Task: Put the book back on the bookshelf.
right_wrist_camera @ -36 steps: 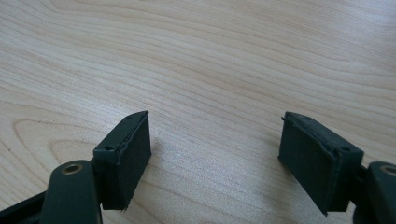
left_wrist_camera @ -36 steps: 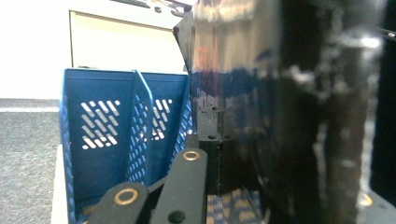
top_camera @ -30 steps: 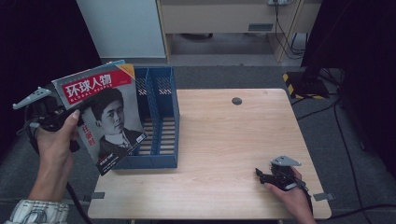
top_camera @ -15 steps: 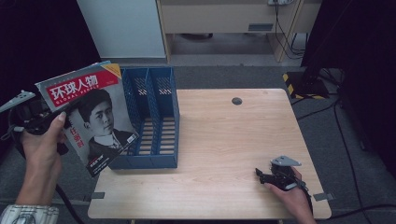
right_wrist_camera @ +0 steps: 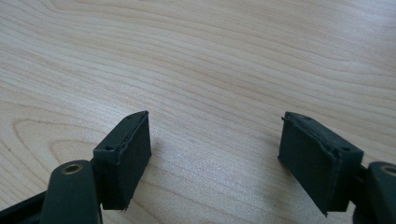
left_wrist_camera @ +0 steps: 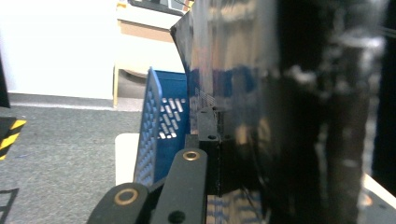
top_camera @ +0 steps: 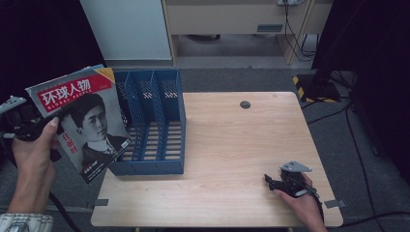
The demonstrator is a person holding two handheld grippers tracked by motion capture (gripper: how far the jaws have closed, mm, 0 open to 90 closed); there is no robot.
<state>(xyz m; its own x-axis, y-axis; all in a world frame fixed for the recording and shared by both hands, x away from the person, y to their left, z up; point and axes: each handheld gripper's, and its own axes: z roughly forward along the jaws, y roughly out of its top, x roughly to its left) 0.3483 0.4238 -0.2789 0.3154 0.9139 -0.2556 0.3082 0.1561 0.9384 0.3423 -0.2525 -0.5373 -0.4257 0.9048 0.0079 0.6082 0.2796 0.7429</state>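
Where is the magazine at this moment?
In the high view, the magazine is at the left, held upright by the left gripper, just left of the blue file rack.

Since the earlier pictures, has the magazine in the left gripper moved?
Yes. In the high view the magazine, clamped in the left gripper, has drifted left, away from the blue file rack, whose front it covered more before.

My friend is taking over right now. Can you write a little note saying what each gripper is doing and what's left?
Left gripper: shut on the magazine, held up off the table's left edge, beside the blue file rack.
Right gripper: open, holding nothing, resting on the wooden table near its front right corner.
Done: magazine picked up.
Left: probably slot it into a rack compartment; all look empty.
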